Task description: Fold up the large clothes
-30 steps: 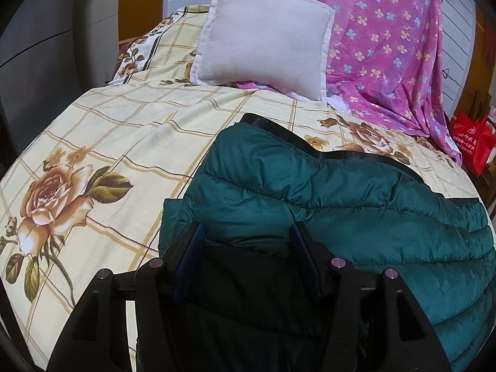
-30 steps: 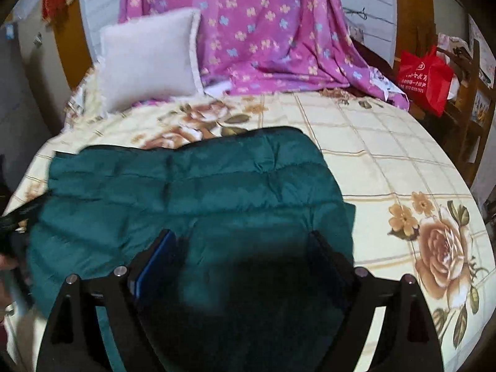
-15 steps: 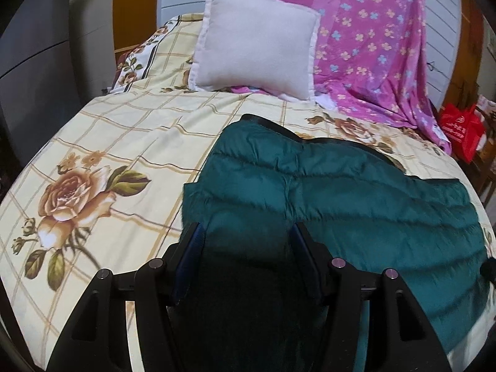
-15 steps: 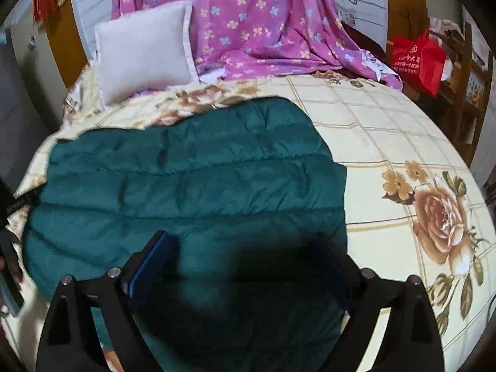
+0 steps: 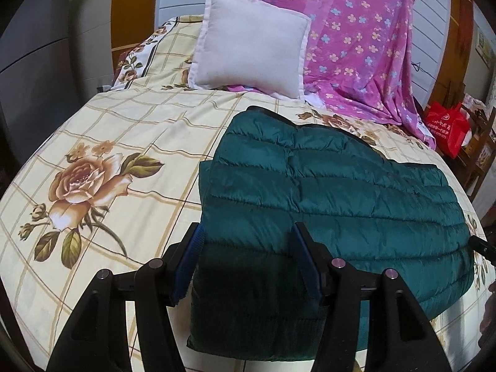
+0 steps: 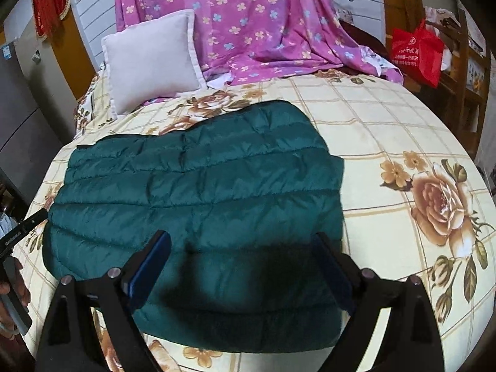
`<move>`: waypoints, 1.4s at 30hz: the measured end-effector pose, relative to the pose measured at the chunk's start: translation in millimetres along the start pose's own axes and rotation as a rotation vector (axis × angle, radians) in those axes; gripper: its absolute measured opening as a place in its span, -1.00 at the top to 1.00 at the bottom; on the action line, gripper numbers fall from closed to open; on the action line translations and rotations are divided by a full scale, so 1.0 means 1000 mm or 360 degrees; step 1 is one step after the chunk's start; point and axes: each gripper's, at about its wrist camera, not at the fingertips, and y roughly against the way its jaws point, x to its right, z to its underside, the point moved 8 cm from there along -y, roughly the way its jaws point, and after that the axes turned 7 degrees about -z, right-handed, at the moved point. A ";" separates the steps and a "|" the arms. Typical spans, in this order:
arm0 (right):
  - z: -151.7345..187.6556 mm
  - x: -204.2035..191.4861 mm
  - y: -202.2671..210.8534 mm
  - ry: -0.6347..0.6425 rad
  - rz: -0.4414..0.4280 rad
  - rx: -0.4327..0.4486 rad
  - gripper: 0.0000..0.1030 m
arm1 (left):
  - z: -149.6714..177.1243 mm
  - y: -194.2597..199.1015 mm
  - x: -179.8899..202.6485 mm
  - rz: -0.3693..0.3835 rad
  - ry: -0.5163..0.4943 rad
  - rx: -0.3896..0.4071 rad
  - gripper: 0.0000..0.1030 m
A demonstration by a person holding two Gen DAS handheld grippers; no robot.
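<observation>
A dark green quilted jacket lies folded flat on the flowered bed sheet. My left gripper hovers over its near left corner. Its blue-padded jaws are open and nothing is pinched between them. In the right wrist view the same jacket spreads across the sheet. My right gripper is above its near right part, jaws wide open and empty. The left gripper's black body and a hand show at that view's left edge.
A pale pillow leans at the head of the bed beside a pink flowered cloth. A red bag hangs on wooden furniture to the right. A grey cabinet stands to the left. Bare sheet lies on both sides of the jacket.
Both grippers have drawn back from the jacket, so more of it and the near sheet shows. The right jaws stand a little wider than before.
</observation>
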 end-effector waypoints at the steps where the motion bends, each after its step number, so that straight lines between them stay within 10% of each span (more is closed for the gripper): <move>1: 0.000 0.004 0.000 -0.0014 0.0005 -0.0002 -0.82 | 0.001 0.000 -0.001 0.0001 0.0002 -0.0002 0.22; 31: -0.011 0.040 -0.028 -0.0105 0.0057 -0.0048 -0.89 | -0.003 -0.040 -0.010 0.0042 0.0066 -0.0060 0.07; 42: -0.019 0.051 -0.062 -0.0148 -0.0069 -0.0140 -0.99 | -0.001 -0.072 -0.025 0.0317 0.0326 -0.0252 -0.27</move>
